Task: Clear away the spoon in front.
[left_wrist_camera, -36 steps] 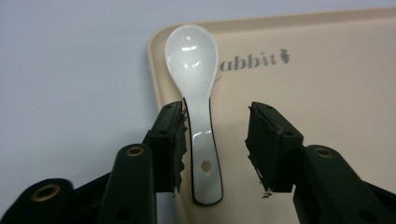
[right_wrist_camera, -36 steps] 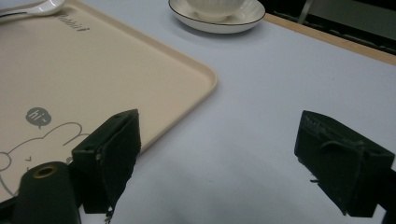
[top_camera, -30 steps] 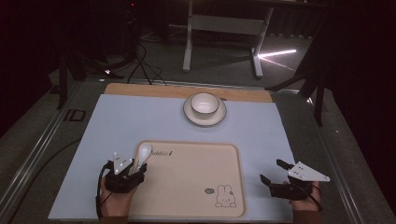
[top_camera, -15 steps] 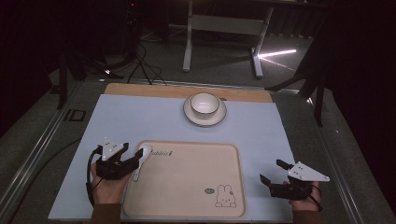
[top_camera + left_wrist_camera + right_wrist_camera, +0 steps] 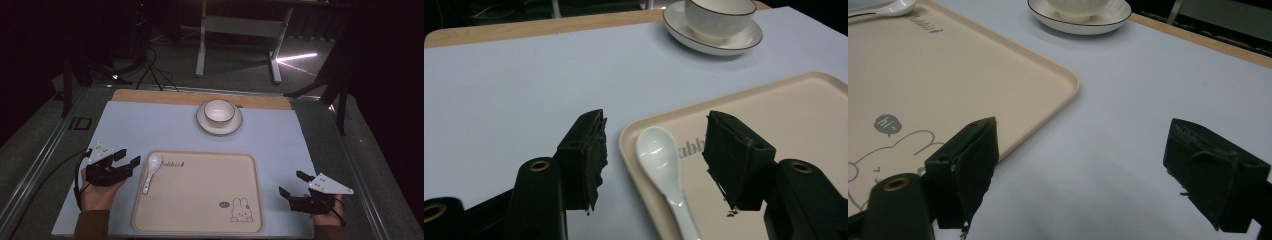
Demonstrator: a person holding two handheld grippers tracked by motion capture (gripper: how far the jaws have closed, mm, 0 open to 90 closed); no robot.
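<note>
Worktop (image 5: 150, 130): pale blue mat over a wooden board, whose light edge shows along the far side.

Tray (image 5: 200, 200): beige, rounded corners, flat on the near half of the mat; a rabbit drawing (image 5: 241, 210) with a small "hi" bubble in its near right corner, printed lettering near its far left corner.

Saucer (image 5: 202, 120): white with a dark rim, at the far middle of the mat, well apart from the tray.

Bowl (image 5: 220, 111): white, upright, seated in the saucer.

Left claw (image 5: 127, 161): held in a hand just left of the tray's left edge. Jaws have just been opening and stand wide apart, pressing on nothing. In the left gripper view the spoon lies ahead between them, untouched.

Right claw (image 5: 291, 184): held in a hand right of the tray's near right corner, over bare mat. Jaws wide apart, nothing between them.

Spoon (image 5: 151, 170): white ceramic, lying on the tray along its left edge, bowl end toward the far side, handle toward the person.
</note>
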